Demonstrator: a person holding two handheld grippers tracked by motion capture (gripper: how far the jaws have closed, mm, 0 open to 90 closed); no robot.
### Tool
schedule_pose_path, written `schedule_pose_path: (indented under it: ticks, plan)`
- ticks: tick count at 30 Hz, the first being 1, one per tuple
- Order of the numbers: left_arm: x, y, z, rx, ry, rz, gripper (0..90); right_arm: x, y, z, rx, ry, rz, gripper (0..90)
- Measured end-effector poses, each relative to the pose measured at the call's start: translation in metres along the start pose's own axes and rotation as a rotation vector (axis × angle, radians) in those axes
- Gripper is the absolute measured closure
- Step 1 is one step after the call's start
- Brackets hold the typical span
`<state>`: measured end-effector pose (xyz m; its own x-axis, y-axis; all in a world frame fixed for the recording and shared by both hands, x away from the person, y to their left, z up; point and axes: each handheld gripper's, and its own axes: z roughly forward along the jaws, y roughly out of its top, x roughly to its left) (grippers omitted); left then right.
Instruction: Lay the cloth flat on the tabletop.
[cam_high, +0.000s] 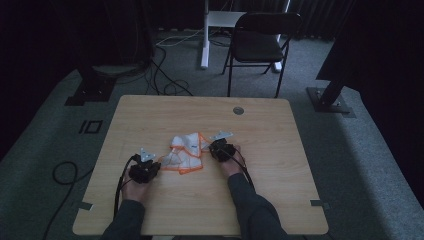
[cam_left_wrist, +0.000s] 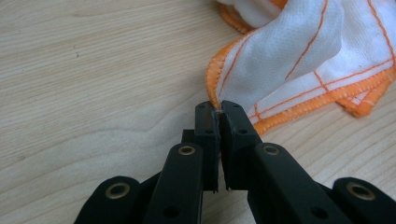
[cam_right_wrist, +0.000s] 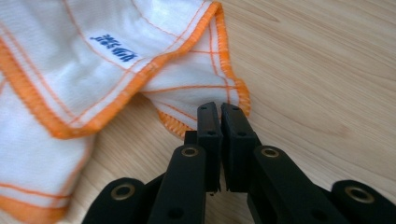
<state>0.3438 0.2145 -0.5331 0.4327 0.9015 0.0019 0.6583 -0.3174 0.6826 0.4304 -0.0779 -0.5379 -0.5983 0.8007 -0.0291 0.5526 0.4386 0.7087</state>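
**Two grippers pinching opposite corners of a crumpled cloth**

In the high view, the white cloth with orange hems (cam_high: 186, 152) is lying bunched near the middle of the table (cam_high: 150, 115), between the left gripper (cam_high: 151, 165) and the right gripper (cam_high: 215, 148). It is running slantwise from near-left to far-right, with both grippers equally close to it. Bare wood is stretching out on every side, so there is open room to draw the corners apart.

In the left gripper view, the left gripper (cam_left_wrist: 218, 111) is closing its jaws on an orange-stitched corner of the cloth (cam_left_wrist: 299, 60), which is spreading ahead and to the right.

In the right gripper view, the right gripper (cam_right_wrist: 219, 112) is sitting with jaws together at a corner of the cloth (cam_right_wrist: 93, 60), apparently nipping its edge; the fabric is fanning ahead and to the left.
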Motion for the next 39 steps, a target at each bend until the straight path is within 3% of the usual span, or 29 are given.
schedule_pose_path:
  ticks: [17,29,39]
  plan:
    - [0.019,-0.004,-0.009,0.008,0.031,-0.037,86.8,-0.039,-0.028,-0.033,0.049,-0.095,0.037,88.2]
    - [0.032,-0.007,-0.014,0.024,0.028,-0.076,87.1,-0.073,-0.043,-0.062,0.037,-0.157,0.081,88.7]
    - [0.035,-0.007,-0.011,0.035,0.034,-0.096,87.1,-0.082,-0.049,-0.068,0.038,-0.176,0.103,88.7]
